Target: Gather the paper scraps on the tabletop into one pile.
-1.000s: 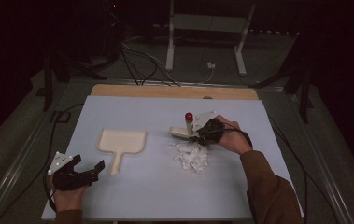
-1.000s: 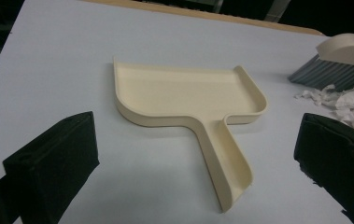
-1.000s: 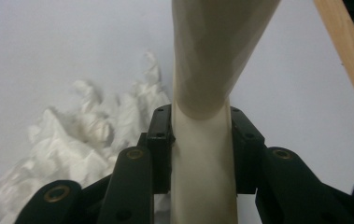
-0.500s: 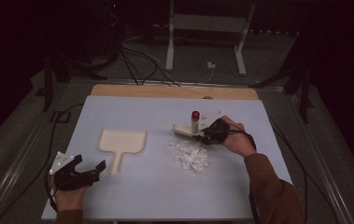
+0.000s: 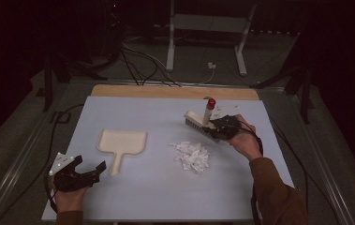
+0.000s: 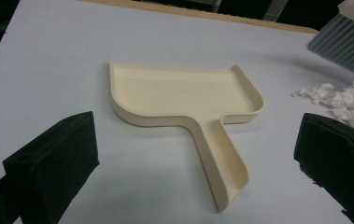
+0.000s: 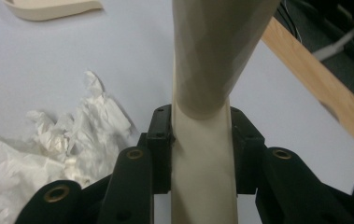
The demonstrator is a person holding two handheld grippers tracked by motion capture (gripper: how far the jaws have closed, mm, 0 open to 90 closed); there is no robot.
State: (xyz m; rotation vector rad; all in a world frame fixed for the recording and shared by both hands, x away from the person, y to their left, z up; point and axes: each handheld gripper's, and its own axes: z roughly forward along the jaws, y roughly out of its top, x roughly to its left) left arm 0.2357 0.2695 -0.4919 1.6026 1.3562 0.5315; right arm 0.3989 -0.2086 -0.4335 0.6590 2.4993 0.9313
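Now | right claw (image 5: 211,127) clamped on brush (image 5: 198,123) | left claw (image 5: 95,169) apart | no legible writing

Brush mostly cropped up close

In the right gripper view the brush (image 7: 212,56) loses its head past the top edge; dustpan (image 7: 48,8) barely peeks in.

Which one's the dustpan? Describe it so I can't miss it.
On the pale blue table, look left of the white paper scraps. The dustpan lies flat there, ahead of the left gripper: cream, a shallow tray with one short handle, no bristles.
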